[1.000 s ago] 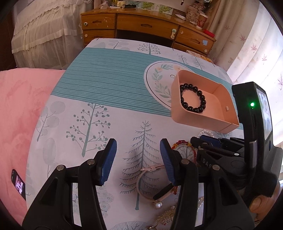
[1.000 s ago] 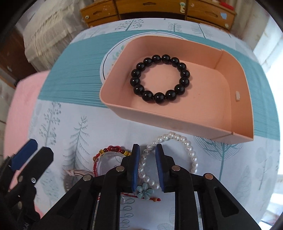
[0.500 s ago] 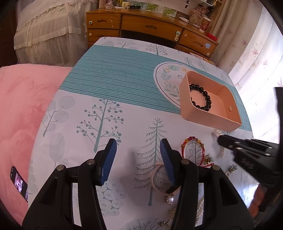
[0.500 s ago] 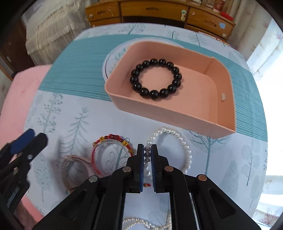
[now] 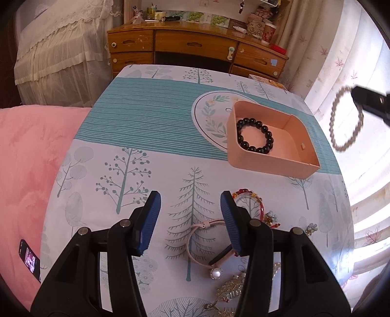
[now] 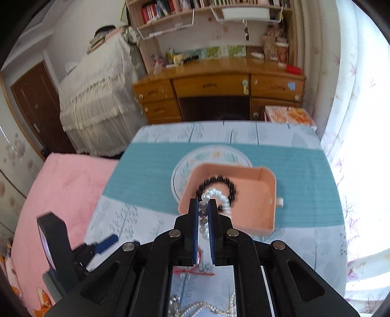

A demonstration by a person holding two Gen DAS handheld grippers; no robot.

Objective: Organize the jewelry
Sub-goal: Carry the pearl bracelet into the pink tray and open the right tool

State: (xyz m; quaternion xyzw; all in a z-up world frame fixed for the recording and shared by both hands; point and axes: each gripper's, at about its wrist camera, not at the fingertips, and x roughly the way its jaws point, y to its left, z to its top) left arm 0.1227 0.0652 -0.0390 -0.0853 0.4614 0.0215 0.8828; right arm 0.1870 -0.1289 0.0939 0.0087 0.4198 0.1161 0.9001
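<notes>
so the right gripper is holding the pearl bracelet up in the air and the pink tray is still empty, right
Not quite. The pink tray is not empty: a black bead bracelet already lies inside it, as the left wrist view shows. The rest holds: the right gripper is shut on the pearl bracelet, which hangs in the air off the table.

Home bedroom, pink bed [image 5: 29, 156], wooden desk [image 6: 219, 85], bookshelves [image 6: 195, 9]
</notes>
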